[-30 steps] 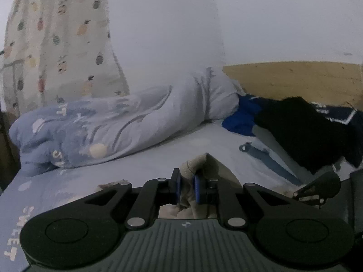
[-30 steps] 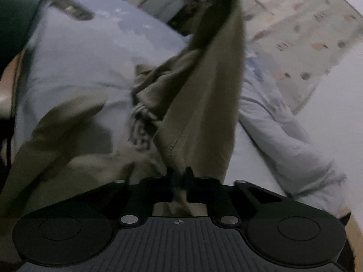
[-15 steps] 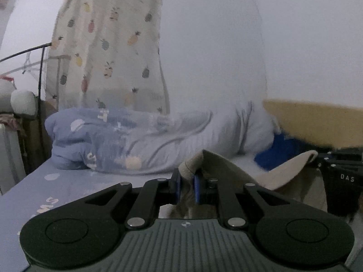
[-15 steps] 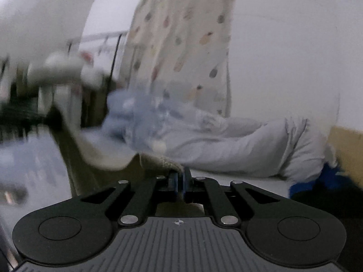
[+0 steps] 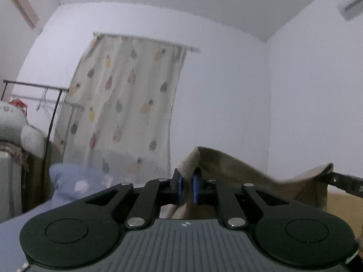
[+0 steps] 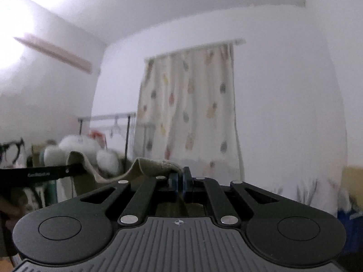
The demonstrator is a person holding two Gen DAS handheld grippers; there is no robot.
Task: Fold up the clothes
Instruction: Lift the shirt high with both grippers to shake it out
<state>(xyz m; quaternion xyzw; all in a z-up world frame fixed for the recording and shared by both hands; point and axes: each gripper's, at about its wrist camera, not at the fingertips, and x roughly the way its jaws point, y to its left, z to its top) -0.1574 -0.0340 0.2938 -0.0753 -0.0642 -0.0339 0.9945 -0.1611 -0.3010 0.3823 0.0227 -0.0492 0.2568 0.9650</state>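
A beige garment [image 5: 229,165] is held up in the air between both grippers. My left gripper [image 5: 187,189] is shut on one top edge of it, the cloth folded over the blue pads. From there the edge sags to the right toward the other gripper's black finger [image 5: 347,182]. In the right wrist view the right gripper [image 6: 179,182] is shut on the other edge of the beige garment [image 6: 149,166], which droops left to the left gripper's black finger [image 6: 40,172]. The hanging body of the garment is hidden below both grippers.
A fruit-print curtain [image 5: 127,113] hangs on the far wall. A clothes rack [image 6: 113,122] with fluffy white items [image 6: 74,147] stands at the left. A blue quilt [image 5: 74,181] lies on the bed. A hand [image 6: 6,213] shows at the far left.
Both grippers have lifted and tilted upward with the garment; the bed and clothes piles have dropped out of view, and walls and ceiling now fill the frames.
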